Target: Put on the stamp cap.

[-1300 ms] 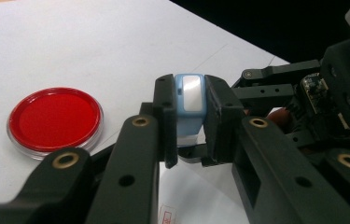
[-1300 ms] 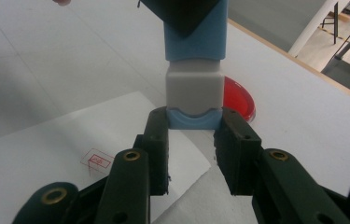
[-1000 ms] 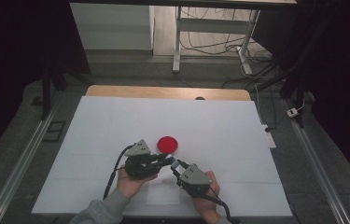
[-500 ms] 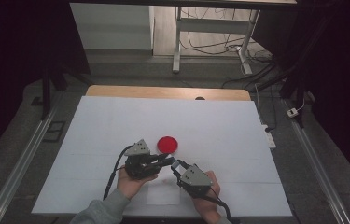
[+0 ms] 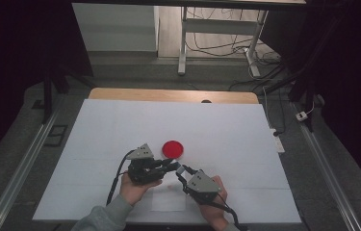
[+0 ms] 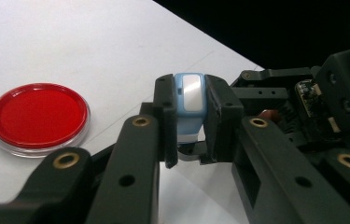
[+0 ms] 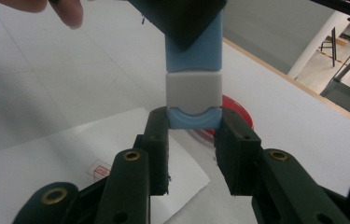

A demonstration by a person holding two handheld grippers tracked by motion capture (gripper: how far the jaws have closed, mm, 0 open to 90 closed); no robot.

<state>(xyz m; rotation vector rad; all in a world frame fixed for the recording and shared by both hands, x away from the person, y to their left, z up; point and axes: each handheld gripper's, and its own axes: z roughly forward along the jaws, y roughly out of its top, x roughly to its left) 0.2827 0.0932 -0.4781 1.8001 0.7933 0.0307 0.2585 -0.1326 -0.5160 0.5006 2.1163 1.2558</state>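
A small blue stick [image 7: 193,51] with a grey-white band sits between both grippers, just above the white table. My left gripper [image 6: 189,121] is shut on its blue body [image 6: 189,91]. In the right gripper view, my right gripper [image 7: 195,125] is shut on the stick's lower blue end, below the band. In the high view the left gripper [image 5: 170,166] and right gripper [image 5: 183,171] meet tip to tip near the table's front middle. A round red dish [image 5: 173,148] with a clear rim lies flat just beyond them, and the left gripper view has the dish [image 6: 37,116] at its left.
A white paper sheet [image 5: 168,199] with a small red mark lies flat by the front edge, under the hands. The white table top [image 5: 226,130] stretches wide on all sides. A wooden strip [image 5: 168,95] runs along its far edge.
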